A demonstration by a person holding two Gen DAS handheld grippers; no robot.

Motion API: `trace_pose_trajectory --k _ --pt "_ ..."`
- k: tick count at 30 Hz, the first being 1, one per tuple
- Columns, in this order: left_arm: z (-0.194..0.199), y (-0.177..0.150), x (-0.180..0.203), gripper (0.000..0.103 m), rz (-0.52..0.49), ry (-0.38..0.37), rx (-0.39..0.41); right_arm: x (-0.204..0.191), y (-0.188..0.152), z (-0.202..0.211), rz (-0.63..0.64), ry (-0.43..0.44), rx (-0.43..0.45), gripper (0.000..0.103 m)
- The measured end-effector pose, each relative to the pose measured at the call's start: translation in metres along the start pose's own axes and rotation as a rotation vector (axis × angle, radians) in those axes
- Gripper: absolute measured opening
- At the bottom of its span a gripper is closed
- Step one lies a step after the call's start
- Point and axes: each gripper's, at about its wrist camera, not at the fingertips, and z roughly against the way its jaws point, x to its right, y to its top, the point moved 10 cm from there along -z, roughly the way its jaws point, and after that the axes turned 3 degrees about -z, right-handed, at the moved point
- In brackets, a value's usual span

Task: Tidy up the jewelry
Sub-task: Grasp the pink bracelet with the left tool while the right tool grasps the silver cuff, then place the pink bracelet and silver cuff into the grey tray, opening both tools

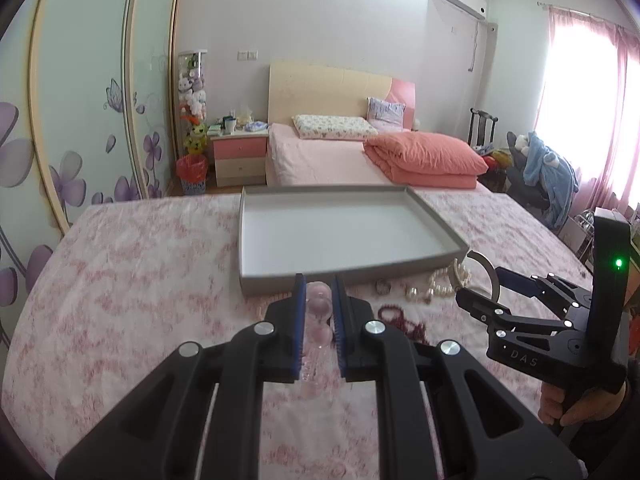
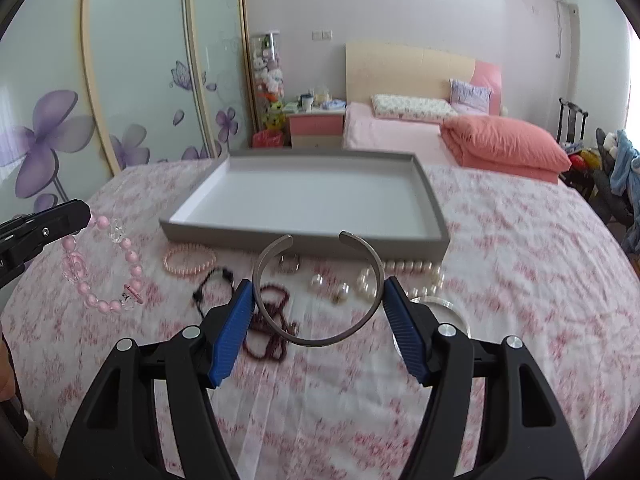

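A shallow grey tray (image 1: pixel 436 222) (image 2: pixel 434 216) lies empty on a pink floral bedspread. My left gripper (image 1: pixel 318 286) is shut on a pink and clear bead bracelet (image 1: pixel 319 312) and holds it above the cloth just before the tray's near wall; the bracelet hangs from it in the right wrist view (image 2: pixel 100 264). My right gripper (image 2: pixel 318 288) (image 1: pixel 480 284) is shut on a silver open cuff bangle (image 2: pixel 316 288) (image 1: pixel 486 266), held above the loose jewelry near the tray's front right.
On the cloth before the tray lie a peach pearl bracelet (image 2: pixel 190 260), a black piece (image 2: pixel 212 284), a dark red bead strand (image 2: pixel 272 324), pearl pieces (image 2: pixel 400 276), a small ring (image 2: pixel 289 263) and a clear round disc (image 2: pixel 438 304). A bed (image 1: pixel 332 156) stands behind.
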Motion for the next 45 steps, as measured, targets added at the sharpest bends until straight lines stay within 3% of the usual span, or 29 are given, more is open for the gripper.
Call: trace_pose_trajectory --k 8,13,18,24,33,36,39,42,45 --pt "-0.017 0.056 -0.004 0.014 -0.001 0.021 0.053 0.01 0.054 -0.005 0.008 -0.018 0.143 0.066" --pt "-0.047 0.09 -0.01 0.014 -0.007 0.043 0.056 0.019 0.086 -0.028 -0.001 -0.033 0.187 0.066" --pt "-0.099 0.103 -0.021 0.014 0.025 0.06 0.008 0.023 0.098 -0.073 -0.025 -0.013 0.132 0.066" --pt "-0.161 0.093 -0.033 0.014 0.068 0.065 -0.082 0.025 0.086 -0.138 -0.05 -0.007 -0.024 0.066" --pt "-0.208 0.079 -0.043 0.014 0.104 0.072 -0.144 0.036 0.066 -0.184 -0.101 -0.043 -0.196 0.066" --pt "-0.215 0.078 -0.046 0.014 0.105 0.073 -0.152 0.037 0.062 -0.185 -0.11 -0.045 -0.213 0.067" --pt "-0.213 0.077 -0.049 0.019 0.12 0.074 -0.152 0.041 0.068 -0.173 -0.128 -0.039 -0.175 0.077" --pt "-0.205 0.076 -0.059 0.027 0.134 0.088 -0.146 0.047 0.075 -0.163 -0.153 -0.035 -0.146 0.077" --pt "-0.195 0.076 -0.066 0.027 0.154 0.093 -0.14 0.057 0.081 -0.149 -0.178 -0.035 -0.118 0.077"
